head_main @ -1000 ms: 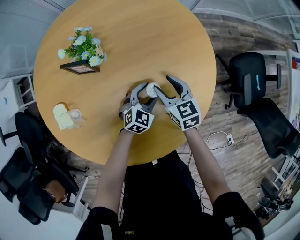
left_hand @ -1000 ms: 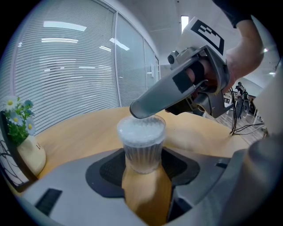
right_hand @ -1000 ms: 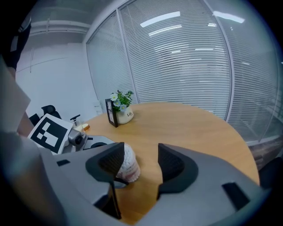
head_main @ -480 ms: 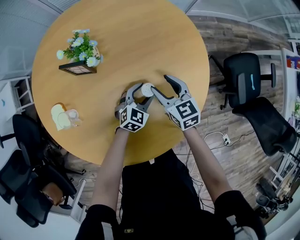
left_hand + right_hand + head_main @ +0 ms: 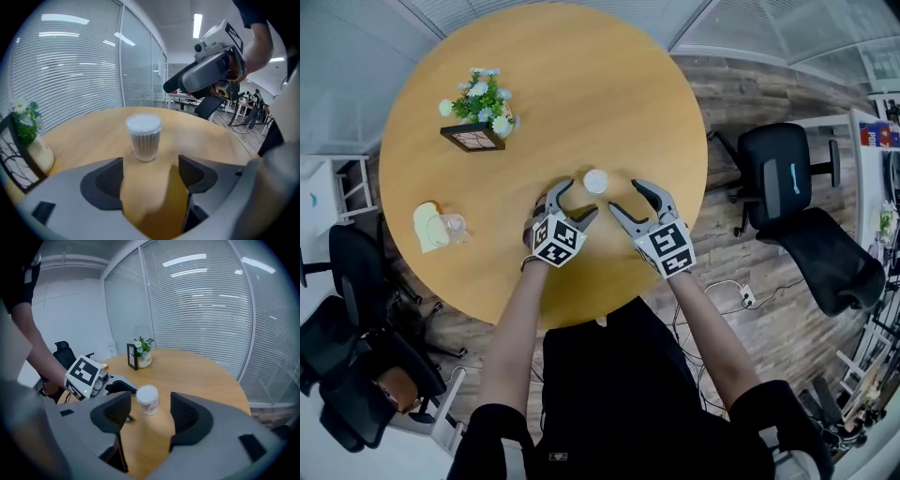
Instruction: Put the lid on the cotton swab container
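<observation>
The small clear plastic cotton swab container point(image 5: 595, 181) stands upright on the round light-wood table point(image 5: 581, 75), packed with swabs, and its flat white round lid point(image 5: 143, 123) sits on top. It is free on all sides, and nothing touches it.

Just on the person's side of the container, the left gripper point(image 5: 579, 199) has its jaws spread wide. They have just been opening, and only bare wood lies between them. In the left gripper view the container stands a little past the tips of the left gripper point(image 5: 151, 168), in line with the gap. To the right of the container the right gripper point(image 5: 624, 196) also has its jaws apart and holds nothing. In the right gripper view the container shows ahead of the right gripper point(image 5: 149, 423), clear of both pads. The two grippers angle in toward the container from either side, and their tips are near each other.

Beyond the container a broad stretch of tabletop runs bare to the far rim. Well apart from it, toward the far left, stands a white-flowered green plant in a dark-framed pot point(image 5: 478, 117). Left of the container, close to the table's rim, lie a pale yellow piece and a small clear thing point(image 5: 438, 227). The table's near rim is behind the grippers, under the person's forearms. To the right of the container, off the table, black office chairs point(image 5: 787, 173) stand on the plank floor.
</observation>
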`<action>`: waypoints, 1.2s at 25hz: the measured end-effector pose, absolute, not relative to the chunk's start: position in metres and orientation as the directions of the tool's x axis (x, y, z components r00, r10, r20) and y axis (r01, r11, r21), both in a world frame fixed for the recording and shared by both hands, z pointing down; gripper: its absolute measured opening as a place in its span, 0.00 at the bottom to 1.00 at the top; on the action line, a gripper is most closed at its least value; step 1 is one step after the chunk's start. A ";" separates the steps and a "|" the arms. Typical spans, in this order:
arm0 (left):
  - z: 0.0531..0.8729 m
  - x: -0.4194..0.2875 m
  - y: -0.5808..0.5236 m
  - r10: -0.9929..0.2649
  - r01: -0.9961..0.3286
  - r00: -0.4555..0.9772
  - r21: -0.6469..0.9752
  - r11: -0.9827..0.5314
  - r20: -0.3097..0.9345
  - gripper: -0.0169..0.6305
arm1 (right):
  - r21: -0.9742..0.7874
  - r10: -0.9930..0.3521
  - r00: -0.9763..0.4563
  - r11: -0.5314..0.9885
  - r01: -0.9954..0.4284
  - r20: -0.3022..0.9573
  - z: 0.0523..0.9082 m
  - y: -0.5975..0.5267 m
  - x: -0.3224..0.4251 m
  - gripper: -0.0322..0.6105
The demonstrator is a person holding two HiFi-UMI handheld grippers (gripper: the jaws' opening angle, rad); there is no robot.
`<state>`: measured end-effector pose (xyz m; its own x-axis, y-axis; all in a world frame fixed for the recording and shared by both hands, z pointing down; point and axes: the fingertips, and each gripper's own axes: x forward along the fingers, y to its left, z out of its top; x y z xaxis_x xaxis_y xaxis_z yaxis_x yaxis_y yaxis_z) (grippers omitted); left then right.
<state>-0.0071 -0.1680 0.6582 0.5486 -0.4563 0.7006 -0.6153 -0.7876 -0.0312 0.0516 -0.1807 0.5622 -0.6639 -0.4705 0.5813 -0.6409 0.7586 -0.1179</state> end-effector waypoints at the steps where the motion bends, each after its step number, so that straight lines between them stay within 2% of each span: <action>1: 0.653 -0.014 -0.164 -0.466 -0.631 0.538 -0.032 -0.775 0.702 0.58 | -0.116 -0.470 -0.667 0.763 -0.637 0.578 0.560 -0.177 0.051 0.42; 4: 0.632 -0.035 -0.154 -0.505 -0.683 0.512 -0.027 -0.729 0.695 0.58 | -0.113 -0.464 -0.677 0.772 -0.625 0.572 0.551 -0.166 0.052 0.41; 8: 0.607 -0.061 -0.145 -0.554 -0.761 0.484 0.014 -0.648 0.677 0.56 | -0.119 -0.444 -0.706 0.796 -0.594 0.552 0.542 -0.150 0.056 0.19; 10: 0.594 -0.071 -0.135 -0.572 -0.791 0.486 0.053 -0.610 0.661 0.44 | -0.129 -0.442 -0.722 0.800 -0.586 0.532 0.536 -0.142 0.057 0.11; 13: 0.569 -0.079 -0.114 -0.597 -0.817 0.502 0.117 -0.564 0.626 0.08 | -0.128 -0.445 -0.730 0.804 -0.581 0.519 0.530 -0.126 0.063 0.08; 14: 0.561 -0.077 -0.107 -0.607 -0.822 0.512 0.144 -0.550 0.608 0.05 | -0.120 -0.444 -0.726 0.806 -0.580 0.524 0.529 -0.120 0.068 0.07; 19: 0.530 -0.067 -0.072 -0.652 -0.836 0.540 0.247 -0.490 0.533 0.04 | -0.114 -0.434 -0.735 0.818 -0.564 0.521 0.524 -0.094 0.082 0.07; 30: 0.500 -0.053 -0.048 -0.655 -0.810 0.579 0.249 -0.531 0.485 0.04 | -0.101 -0.444 -0.747 0.824 -0.557 0.495 0.513 -0.079 0.080 0.06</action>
